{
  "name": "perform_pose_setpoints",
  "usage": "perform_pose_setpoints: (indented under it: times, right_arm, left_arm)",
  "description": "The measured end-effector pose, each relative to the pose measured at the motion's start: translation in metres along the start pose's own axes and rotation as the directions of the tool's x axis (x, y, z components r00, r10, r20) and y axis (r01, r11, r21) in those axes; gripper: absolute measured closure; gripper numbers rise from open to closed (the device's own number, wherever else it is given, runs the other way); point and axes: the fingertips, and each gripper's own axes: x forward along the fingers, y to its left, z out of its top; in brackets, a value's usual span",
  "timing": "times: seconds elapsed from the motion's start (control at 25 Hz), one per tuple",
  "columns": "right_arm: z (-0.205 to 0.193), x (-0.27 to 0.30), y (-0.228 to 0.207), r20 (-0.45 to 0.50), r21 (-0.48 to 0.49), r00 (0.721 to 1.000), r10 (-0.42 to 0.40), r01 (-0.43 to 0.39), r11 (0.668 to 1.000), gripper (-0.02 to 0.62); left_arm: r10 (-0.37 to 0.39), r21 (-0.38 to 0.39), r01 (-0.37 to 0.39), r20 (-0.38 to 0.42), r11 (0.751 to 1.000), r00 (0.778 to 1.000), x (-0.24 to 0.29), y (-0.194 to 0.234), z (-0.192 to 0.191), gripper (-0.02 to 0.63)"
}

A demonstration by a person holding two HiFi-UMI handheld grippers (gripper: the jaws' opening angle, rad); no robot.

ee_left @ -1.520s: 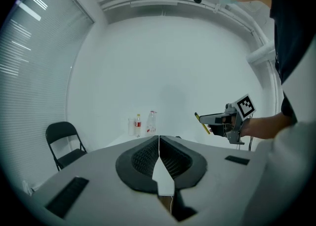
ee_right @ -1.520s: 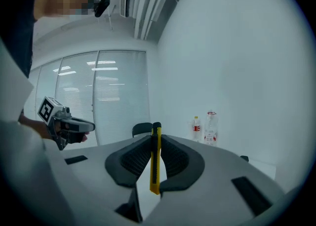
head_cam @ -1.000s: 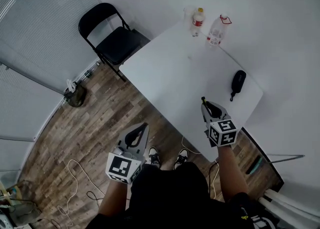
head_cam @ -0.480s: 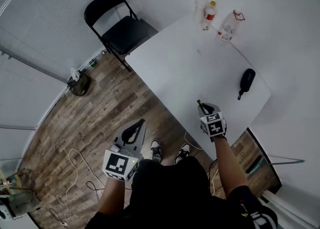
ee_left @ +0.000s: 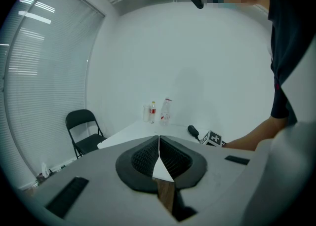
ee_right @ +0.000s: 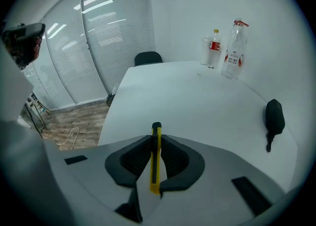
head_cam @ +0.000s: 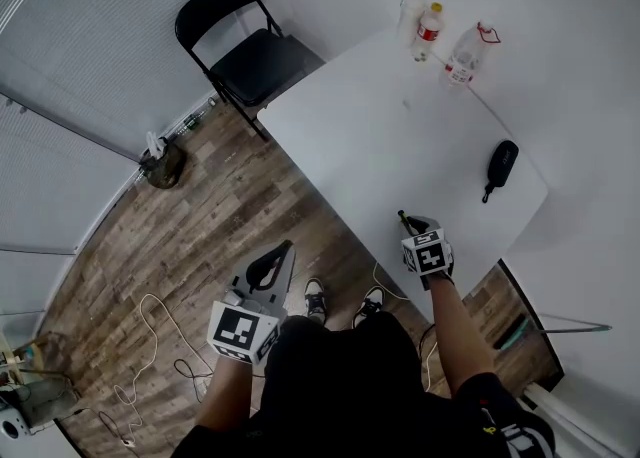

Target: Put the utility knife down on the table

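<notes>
Right claw is clamped on the yellow utility knife. The knife runs lengthwise between the jaws, with its black tip poking out past them. The whole thing sits over the near edge of the white counter, so the knife's in the claw, not lying on the counter. Left claw is pressed together with nothing in it, off the counter's near side over the wood floor.

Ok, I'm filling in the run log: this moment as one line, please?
right claw: shut on utility knife, over table, near edge | left claw: shut, empty | knife: not yet released
</notes>
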Motion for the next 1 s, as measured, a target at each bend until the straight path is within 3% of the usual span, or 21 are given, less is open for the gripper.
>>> perform_pose_setpoints:
  times: [0.44, 0.6, 0.72, 1.0]
  right_arm:
    - [-0.004, 0.003, 0.001, -0.001, -0.012, 1.000, -0.003, 0.003, 1.000, 0.523]
    - [0.027, -0.026, -0.007, 0.113, 0.002, 0.992, -0.054, 0.054, 0.999, 0.523]
    - [0.067, -0.069, -0.008, 0.250, 0.009, 0.964, -0.088, 0.089, 0.996, 0.523]
    - [0.126, -0.163, 0.008, 0.495, -0.016, 0.864, -0.092, 0.115, 0.993, 0.530]
  left_arm:
    - [0.013, -0.001, -0.013, 0.017, 1.000, 1.000, -0.003, 0.005, 0.008, 0.583]
    - [0.013, -0.009, -0.013, 0.028, 1.000, 1.000, -0.007, 0.007, 0.011, 0.583]
    - [0.004, -0.007, -0.004, 0.045, 1.000, 0.999, -0.011, 0.007, 0.019, 0.583]
    - [-0.063, 0.025, 0.060, 0.122, 0.998, 0.991, -0.011, -0.010, 0.052, 0.583]
